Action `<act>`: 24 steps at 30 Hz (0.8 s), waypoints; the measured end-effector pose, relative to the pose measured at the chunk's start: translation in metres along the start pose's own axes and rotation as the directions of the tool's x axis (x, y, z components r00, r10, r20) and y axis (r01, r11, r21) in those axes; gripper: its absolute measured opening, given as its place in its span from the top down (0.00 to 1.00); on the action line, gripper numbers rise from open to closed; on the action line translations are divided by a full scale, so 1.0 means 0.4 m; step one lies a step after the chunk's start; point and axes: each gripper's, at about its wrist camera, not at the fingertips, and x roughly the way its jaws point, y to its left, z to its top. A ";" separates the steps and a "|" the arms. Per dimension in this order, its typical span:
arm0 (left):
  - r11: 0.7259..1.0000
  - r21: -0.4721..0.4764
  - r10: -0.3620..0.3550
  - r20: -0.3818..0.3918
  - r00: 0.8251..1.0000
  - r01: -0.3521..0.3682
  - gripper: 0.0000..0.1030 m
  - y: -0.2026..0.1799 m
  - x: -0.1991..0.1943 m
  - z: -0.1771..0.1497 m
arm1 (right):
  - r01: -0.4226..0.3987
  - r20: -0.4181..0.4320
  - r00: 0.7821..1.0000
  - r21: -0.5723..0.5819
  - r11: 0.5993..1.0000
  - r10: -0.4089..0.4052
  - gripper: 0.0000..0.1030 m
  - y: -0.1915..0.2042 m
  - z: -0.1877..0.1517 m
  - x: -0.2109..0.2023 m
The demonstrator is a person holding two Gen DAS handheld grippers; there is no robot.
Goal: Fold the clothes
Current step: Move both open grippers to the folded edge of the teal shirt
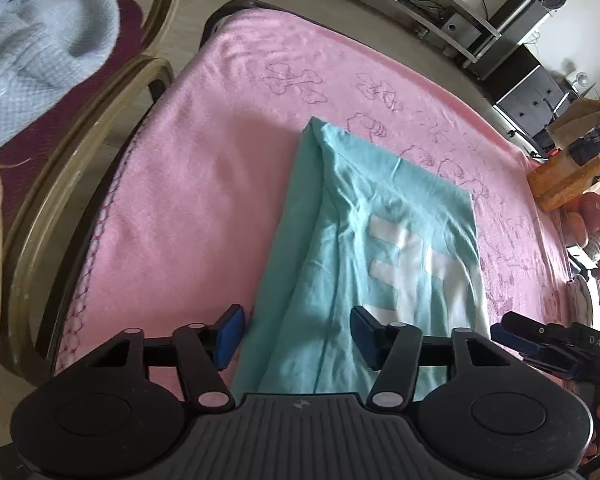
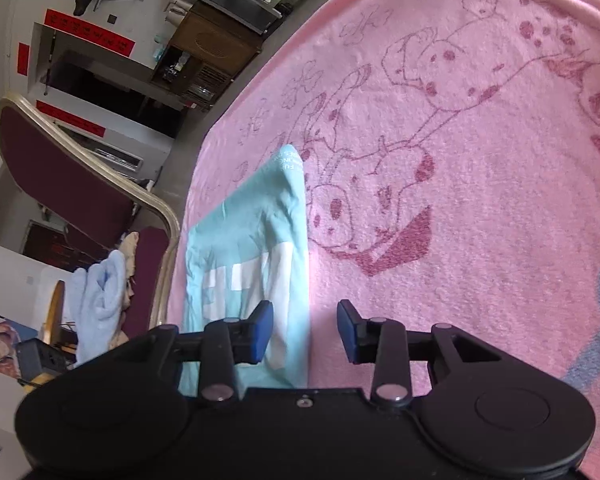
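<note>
Left hand-held gripper (image 1: pixel 296 334): hovering with its jaws apart, straddling the near left edge of the garment, one blue pad over the blanket, the other over the fabric, clamping nothing.
Right hand-held gripper (image 2: pixel 305 332): hanging with its jaws apart across the garment's right edge, gripping nothing.
Turquoise T-shirt (image 1: pixel 364 240): lying folded into a long strip on the blanket, white print facing up.
Pink blanket (image 1: pixel 188 208): covering the desk, showing faint cartoon outlines.
Chair (image 2: pixel 72 184): standing just beside the desk, carrying a pale blue cloth (image 1: pixel 40 48).
</note>
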 end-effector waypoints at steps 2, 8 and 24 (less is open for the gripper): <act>1.000 0.013 -0.004 -0.008 1.000 0.004 0.49 -0.004 0.006 0.005 | -0.009 -0.010 1.000 0.001 1.000 0.009 0.66 0.002 -0.001 0.008; 0.999 0.019 -0.036 -0.024 0.999 0.036 0.49 -0.003 0.031 0.030 | -0.034 -0.027 0.999 0.000 0.999 0.034 0.66 0.008 0.000 0.027; 0.986 -0.041 -0.163 -0.057 0.985 0.161 0.41 0.011 0.077 0.093 | -0.079 -0.007 0.997 0.050 0.996 0.079 0.78 -0.004 0.038 0.084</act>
